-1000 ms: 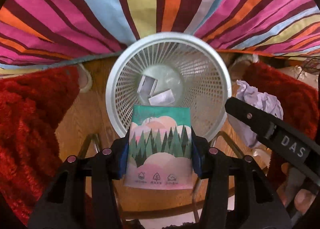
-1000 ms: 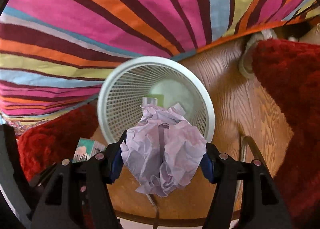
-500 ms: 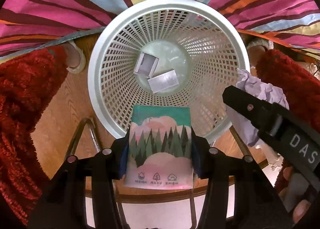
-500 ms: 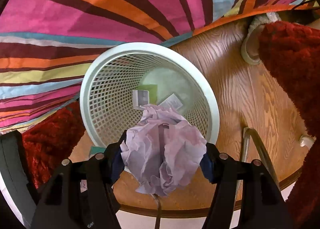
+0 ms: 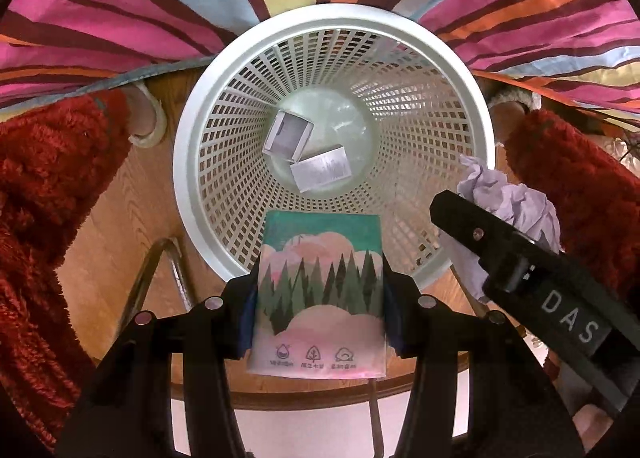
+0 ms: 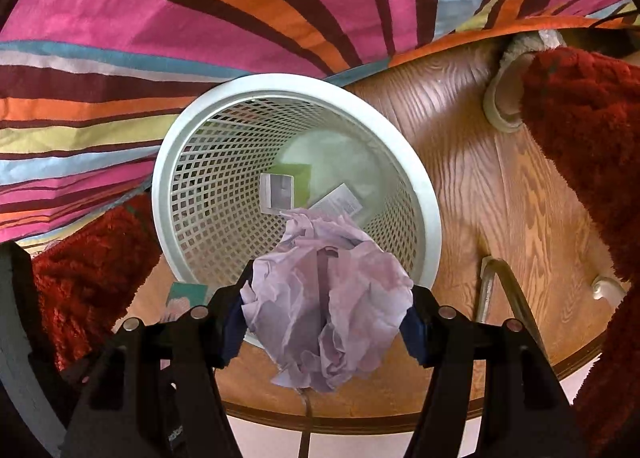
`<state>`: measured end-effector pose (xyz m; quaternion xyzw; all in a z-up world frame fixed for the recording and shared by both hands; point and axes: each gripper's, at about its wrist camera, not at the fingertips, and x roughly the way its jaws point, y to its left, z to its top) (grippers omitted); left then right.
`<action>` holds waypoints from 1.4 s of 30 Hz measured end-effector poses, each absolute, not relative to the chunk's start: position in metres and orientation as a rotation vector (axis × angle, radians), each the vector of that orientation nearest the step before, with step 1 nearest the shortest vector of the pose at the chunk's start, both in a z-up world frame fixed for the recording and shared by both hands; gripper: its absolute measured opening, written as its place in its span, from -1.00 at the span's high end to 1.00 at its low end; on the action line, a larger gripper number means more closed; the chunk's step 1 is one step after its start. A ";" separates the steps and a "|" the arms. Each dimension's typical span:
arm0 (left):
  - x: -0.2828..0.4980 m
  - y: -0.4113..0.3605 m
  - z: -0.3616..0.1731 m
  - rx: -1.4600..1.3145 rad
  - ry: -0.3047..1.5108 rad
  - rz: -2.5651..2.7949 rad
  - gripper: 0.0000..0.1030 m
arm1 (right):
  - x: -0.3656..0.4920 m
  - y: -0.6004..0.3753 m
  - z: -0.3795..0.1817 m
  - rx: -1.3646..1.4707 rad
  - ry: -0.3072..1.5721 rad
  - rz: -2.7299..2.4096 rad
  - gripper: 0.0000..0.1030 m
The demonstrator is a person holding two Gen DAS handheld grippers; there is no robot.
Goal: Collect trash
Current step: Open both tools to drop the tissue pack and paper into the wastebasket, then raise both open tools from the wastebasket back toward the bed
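Note:
A white mesh wastebasket (image 5: 188, 178) (image 6: 424, 218) stands on a wooden floor. Two small boxes (image 5: 320, 172) (image 6: 276, 194) lie at its bottom. My left gripper (image 5: 320, 294) is shut on a flat packet printed with trees and pink clouds (image 5: 320, 290), held over the basket's near rim. My right gripper (image 6: 326, 306) is shut on a crumpled ball of lilac paper (image 6: 332, 298), held over the near rim too. The right gripper and paper also show in the left wrist view (image 5: 520, 210). The packet's corner shows in the right wrist view (image 6: 186, 294).
A striped bedspread (image 5: 160, 18) (image 6: 200, 18) hangs behind the basket. Red shaggy rugs (image 5: 40, 198) (image 6: 580, 138) lie on both sides. A round wooden stool edge (image 5: 320, 398) with metal legs (image 6: 504, 298) sits below the grippers.
Both grippers have moved closer over the basket with their loads still held; the basket now sits more centred and larger in both views.

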<state>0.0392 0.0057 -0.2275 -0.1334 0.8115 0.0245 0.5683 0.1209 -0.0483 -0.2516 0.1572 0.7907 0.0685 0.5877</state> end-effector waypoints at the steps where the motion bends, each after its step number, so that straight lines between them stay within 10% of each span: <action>1: 0.039 0.006 -0.227 -0.314 1.905 0.058 0.04 | 0.121 -0.048 -0.251 0.370 1.839 0.162 -0.16; 8: 0.039 0.008 -0.229 -0.334 1.909 0.057 0.00 | 0.121 -0.049 -0.248 0.376 1.821 0.197 -0.20; 14: 0.039 0.013 -0.232 -0.328 1.914 0.109 -0.57 | 0.122 -0.042 -0.247 0.336 1.802 0.194 -0.56; 42: 0.029 0.030 -0.209 -0.402 1.842 0.142 -0.57 | 0.117 -0.072 -0.235 0.426 1.753 0.090 -0.57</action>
